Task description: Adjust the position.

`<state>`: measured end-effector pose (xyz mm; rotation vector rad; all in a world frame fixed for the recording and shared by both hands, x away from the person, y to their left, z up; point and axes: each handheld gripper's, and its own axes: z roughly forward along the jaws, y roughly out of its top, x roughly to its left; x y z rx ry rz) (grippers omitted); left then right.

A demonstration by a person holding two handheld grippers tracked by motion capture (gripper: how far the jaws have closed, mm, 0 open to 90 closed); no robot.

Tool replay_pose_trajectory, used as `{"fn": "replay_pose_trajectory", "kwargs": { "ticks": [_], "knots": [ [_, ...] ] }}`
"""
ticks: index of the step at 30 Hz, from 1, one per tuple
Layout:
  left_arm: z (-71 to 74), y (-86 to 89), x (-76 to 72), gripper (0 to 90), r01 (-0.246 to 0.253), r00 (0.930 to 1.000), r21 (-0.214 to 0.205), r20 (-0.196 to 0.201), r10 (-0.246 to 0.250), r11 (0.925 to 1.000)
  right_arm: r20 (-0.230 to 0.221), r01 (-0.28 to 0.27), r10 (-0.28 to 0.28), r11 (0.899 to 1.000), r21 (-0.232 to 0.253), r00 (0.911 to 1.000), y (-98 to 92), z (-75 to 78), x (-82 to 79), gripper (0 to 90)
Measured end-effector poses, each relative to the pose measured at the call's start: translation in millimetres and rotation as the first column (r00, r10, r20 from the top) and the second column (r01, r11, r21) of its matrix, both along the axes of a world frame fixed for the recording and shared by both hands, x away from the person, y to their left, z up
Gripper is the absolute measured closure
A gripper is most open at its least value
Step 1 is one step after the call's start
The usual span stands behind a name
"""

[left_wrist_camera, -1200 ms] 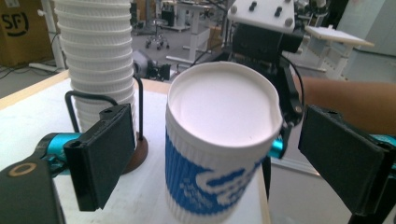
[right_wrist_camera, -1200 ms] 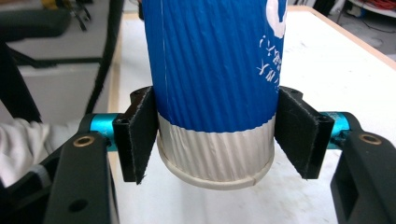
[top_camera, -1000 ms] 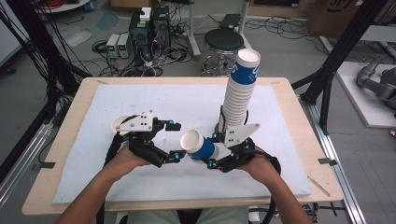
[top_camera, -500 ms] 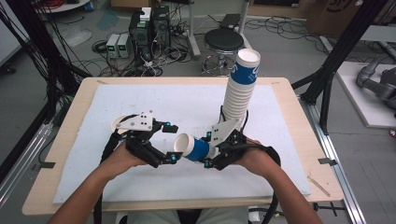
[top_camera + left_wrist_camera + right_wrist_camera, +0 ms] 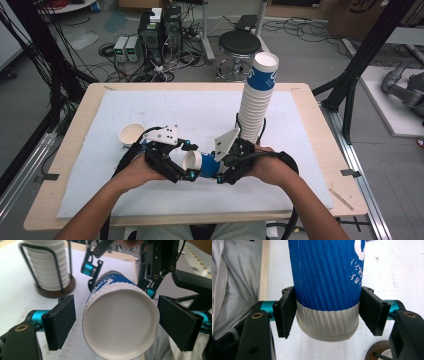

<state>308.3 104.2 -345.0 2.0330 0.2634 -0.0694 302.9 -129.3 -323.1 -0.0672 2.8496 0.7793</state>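
Note:
A blue and white ribbed paper cup (image 5: 204, 165) lies on its side in the air between both hands, above the white mat (image 5: 200, 112). My right gripper (image 5: 220, 165) is shut on the cup (image 5: 327, 277) near its grey base, one jaw on each side. The cup's open mouth (image 5: 120, 322) faces my left gripper (image 5: 118, 305), whose jaws stand open on either side of the rim. In the high view the left gripper (image 5: 189, 161) sits just left of the cup.
A tall stack of the same cups (image 5: 256, 97) stands in a wire holder (image 5: 53, 287) behind the right hand. A single cup (image 5: 131, 134) stands on the mat behind the left gripper. The wooden table edge (image 5: 320, 135) surrounds the mat.
Both hands have come together near the mat's front middle. The right gripper has brought the cup leftward, and the cup's mouth now lies between the left gripper's open jaws.

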Motion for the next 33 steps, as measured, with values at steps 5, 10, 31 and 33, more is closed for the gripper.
{"fn": "replay_pose_trajectory", "kwargs": {
  "ticks": [5,10,31,33],
  "knots": [
    [-4.3,-1.5,0.8,26.8,0.028,0.9995,0.028,-0.013,-0.028,0.9992,-0.006,-0.014,0.014,1.000,-0.023,0.9999,2.6,0.3,-2.4,34.8],
    [-7.9,-0.8,0.2,29.8,0.035,0.9993,0.051,0.008,-0.036,0.9981,-0.012,-0.014,0.014,0.999,-0.040,0.9998,2.5,-1.2,-2.1,35.1],
    [-19.4,19.9,0.9,29.9,-0.045,0.9984,-0.121,0.027,0.049,0.9916,-0.097,0.092,-0.058,0.912,0.399,0.9936,-39.6,7.0,4.5,20.8],
    [-21.3,23.3,0.7,29.9,-0.060,0.9972,-0.153,0.033,0.066,0.9864,-0.109,0.109,-0.067,0.889,0.445,0.9918,-44.2,4.9,4.9,20.8]
  ]
}}
